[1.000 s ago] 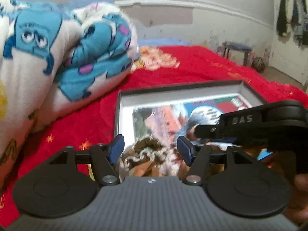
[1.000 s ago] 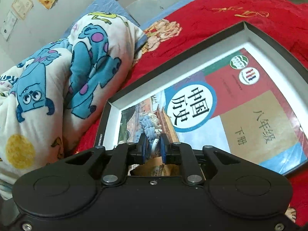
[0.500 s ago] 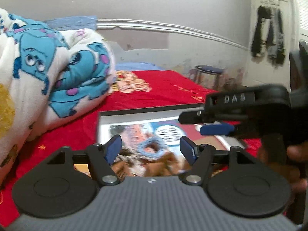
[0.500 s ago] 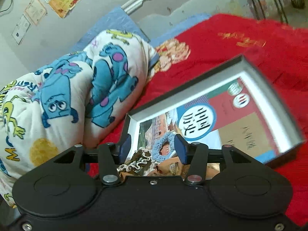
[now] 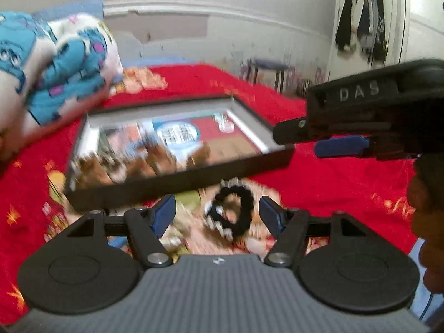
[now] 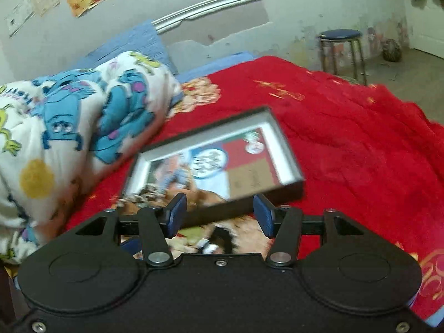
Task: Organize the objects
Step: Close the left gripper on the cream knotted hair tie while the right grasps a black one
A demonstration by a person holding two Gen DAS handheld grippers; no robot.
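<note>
A shallow black box point(image 5: 177, 179) with grey inner walls lies on the red bedspread. It holds a textbook point(image 5: 222, 136) and several scrunchies and brown items point(image 5: 130, 163), all blurred. The box also shows in the right wrist view point(image 6: 285, 149). A black scrunchie point(image 5: 231, 216) lies on the bedspread in front of the box, between the fingertips of my left gripper point(image 5: 217, 213), which is open and empty. My right gripper point(image 6: 219, 213) is open and empty, just in front of the box. It also shows in the left wrist view point(image 5: 341, 145), at the right.
A folded monster-print quilt point(image 6: 77, 119) lies left of the box. The red bedspread point(image 6: 360, 144) stretches right. A blue stool point(image 6: 340, 48) stands by the far wall. Dark clothes point(image 5: 358, 25) hang on a door.
Both grippers have pulled back from the box. The right gripper, shut on a blue scrunchie a second ago, opened and left it in the box. The black scrunchie has come into view.
</note>
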